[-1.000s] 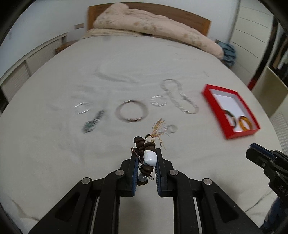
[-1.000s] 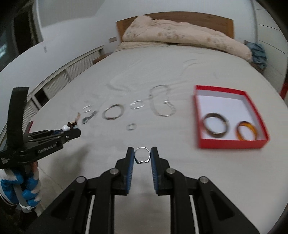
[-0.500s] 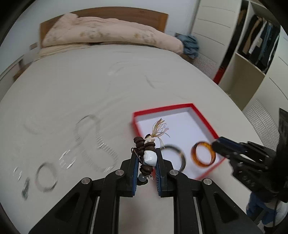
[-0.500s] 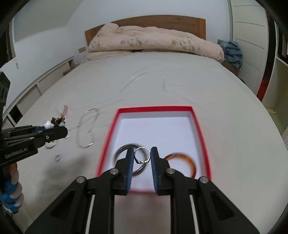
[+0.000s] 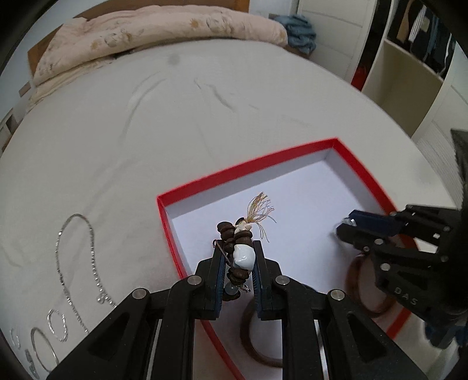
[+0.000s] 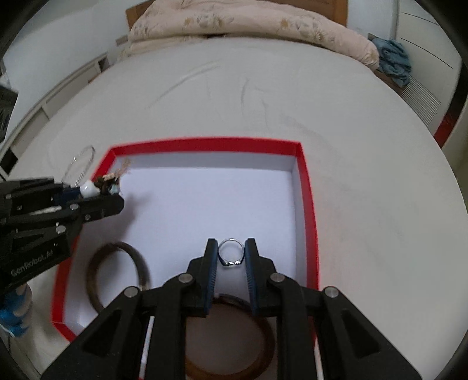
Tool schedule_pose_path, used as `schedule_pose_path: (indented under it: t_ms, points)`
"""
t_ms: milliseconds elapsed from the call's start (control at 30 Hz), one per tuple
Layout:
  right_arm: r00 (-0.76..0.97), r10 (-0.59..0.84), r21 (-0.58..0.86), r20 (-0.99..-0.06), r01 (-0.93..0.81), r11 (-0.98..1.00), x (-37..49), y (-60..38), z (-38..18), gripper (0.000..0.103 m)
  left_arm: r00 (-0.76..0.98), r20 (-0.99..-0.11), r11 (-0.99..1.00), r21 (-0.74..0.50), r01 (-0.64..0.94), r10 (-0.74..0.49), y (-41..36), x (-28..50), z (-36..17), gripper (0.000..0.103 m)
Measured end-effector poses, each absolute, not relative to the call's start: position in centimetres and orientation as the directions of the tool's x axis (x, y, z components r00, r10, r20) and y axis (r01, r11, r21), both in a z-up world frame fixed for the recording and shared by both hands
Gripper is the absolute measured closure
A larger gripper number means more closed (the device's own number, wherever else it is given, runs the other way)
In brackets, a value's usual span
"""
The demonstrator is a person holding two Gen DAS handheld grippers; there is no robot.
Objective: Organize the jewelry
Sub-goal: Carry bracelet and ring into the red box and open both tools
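Observation:
My left gripper (image 5: 238, 254) is shut on a brown bead bracelet (image 5: 238, 244) with a white bead and a tan tassel, held above the left part of the red box (image 5: 263, 159). My right gripper (image 6: 231, 254) is shut on a small silver ring (image 6: 231, 252), held over the white floor of the red box (image 6: 204, 144). A dark brown bangle (image 6: 117, 277) and an amber bangle (image 6: 231, 350) lie in the box. The left gripper with the bracelet (image 6: 101, 182) shows at the left of the right wrist view. The right gripper (image 5: 346, 226) shows at the right of the left wrist view.
The box sits on a white bed sheet (image 5: 146, 117). A silver chain necklace (image 5: 76, 263) and silver hoops (image 5: 44, 345) lie on the sheet left of the box. A folded duvet (image 6: 248, 26) lies at the headboard. A wardrobe (image 5: 409, 58) stands to the right.
Both grippers have moved right from the loose jewelry to above the red box, each still holding its piece. The box now fills both views.

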State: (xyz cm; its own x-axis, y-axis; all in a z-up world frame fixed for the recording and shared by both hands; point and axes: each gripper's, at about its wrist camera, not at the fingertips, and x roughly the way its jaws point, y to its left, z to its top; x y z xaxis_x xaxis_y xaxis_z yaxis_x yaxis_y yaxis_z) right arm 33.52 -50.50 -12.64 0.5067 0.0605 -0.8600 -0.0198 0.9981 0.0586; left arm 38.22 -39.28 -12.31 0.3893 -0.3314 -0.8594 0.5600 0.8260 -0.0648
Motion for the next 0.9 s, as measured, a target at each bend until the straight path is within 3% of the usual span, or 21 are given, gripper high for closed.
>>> schedule_pose_path:
  t_ms: [300, 400, 500, 567, 900]
  points:
    - [0.504, 0.009, -0.058, -0.864, -0.118, 0.991, 33.6, -49.5, -13.0, 0.084, 0.396, -0.863, 0.817, -0.032, 0.576, -0.313, -40.3, 38.1, -13.7, 0.084]
    - [0.506, -0.004, -0.08, -0.862, -0.128, 0.989, 33.2, -49.3, -12.9, 0.074, 0.397, -0.861, 0.811, -0.031, 0.584, -0.318, -40.3, 37.7, -13.6, 0.078]
    - [0.505, -0.012, -0.085, -0.863, -0.123, 0.989, 33.0, -49.1, -12.4, 0.072, 0.4, -0.856, 0.815, -0.041, 0.579, -0.327, -39.8, 37.5, -13.0, 0.069]
    - [0.513, -0.018, -0.087, -0.858, -0.112, 0.99, 32.6, -49.3, -11.9, 0.072, 0.421, -0.846, 0.823, -0.038, 0.567, -0.329, -39.2, 37.3, -12.2, 0.064]
    - [0.593, -0.009, -0.038, -0.805, -0.037, 0.999, 26.1, -48.4, -4.7, 0.072, 0.515, -0.773, 0.846, -0.051, 0.531, -0.37, -31.1, 33.4, -3.7, 0.064]
